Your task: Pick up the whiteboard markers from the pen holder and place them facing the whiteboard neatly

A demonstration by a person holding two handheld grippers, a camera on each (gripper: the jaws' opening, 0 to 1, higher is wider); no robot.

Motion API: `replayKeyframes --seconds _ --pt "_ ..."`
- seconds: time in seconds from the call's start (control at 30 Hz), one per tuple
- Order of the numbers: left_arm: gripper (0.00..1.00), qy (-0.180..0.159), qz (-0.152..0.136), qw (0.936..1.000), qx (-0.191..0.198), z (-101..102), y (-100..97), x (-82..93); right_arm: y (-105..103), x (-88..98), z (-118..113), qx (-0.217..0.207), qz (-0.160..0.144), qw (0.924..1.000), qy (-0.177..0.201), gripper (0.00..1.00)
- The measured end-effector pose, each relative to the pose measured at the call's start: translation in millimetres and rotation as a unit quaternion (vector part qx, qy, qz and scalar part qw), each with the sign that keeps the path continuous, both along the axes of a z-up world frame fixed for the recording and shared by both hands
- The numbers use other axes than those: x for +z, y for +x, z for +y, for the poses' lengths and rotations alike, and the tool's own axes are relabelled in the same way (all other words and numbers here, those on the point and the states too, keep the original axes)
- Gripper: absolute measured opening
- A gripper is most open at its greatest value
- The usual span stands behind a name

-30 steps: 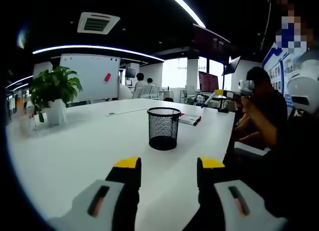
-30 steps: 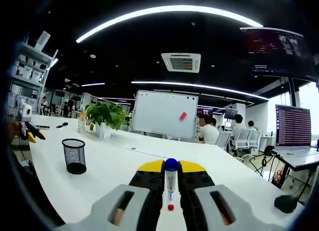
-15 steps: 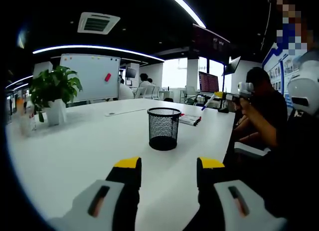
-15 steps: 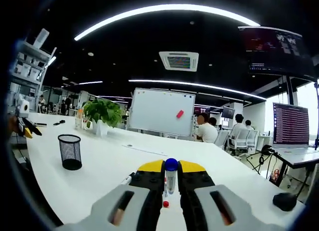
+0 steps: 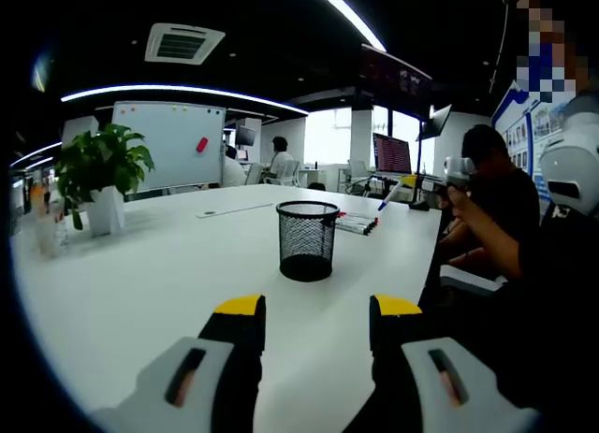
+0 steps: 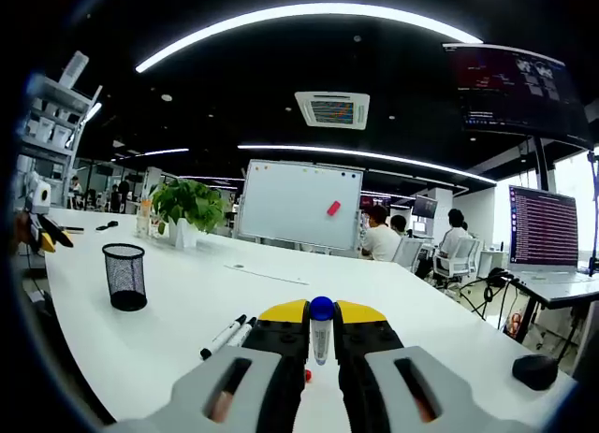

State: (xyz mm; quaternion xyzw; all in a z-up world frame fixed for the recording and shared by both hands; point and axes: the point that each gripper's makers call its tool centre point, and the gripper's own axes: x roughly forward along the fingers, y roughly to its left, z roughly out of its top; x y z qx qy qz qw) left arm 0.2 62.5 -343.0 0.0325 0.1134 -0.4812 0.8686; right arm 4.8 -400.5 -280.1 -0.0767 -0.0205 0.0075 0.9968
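Right gripper view: right gripper (image 6: 320,323) pinching blue-capped marker (image 6: 321,328), long axis forward toward whiteboard (image 6: 298,206); laid markers (image 6: 227,334) just left on table (image 6: 168,325); left gripper (image 5: 316,313) spread, idle, facing pen holder (image 5: 307,240)

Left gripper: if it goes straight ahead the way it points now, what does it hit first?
Probably the black mesh pen holder, standing on the white table almost dead ahead of the open left gripper. Bare tabletop lies between them; how high the gripper rides is unclear.

Potted plant (image 5: 101,176), wall monitor (image 6: 550,232)
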Motion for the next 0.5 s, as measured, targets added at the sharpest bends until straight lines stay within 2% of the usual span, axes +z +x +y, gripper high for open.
replayKeyframes --seconds 0.5 --pt "0.46 -0.003 0.003 1.0000 0.003 0.1 0.9 0.2 2.7 -6.1 -1.4 -0.001 0.004 1.0000 -0.005 0.13"
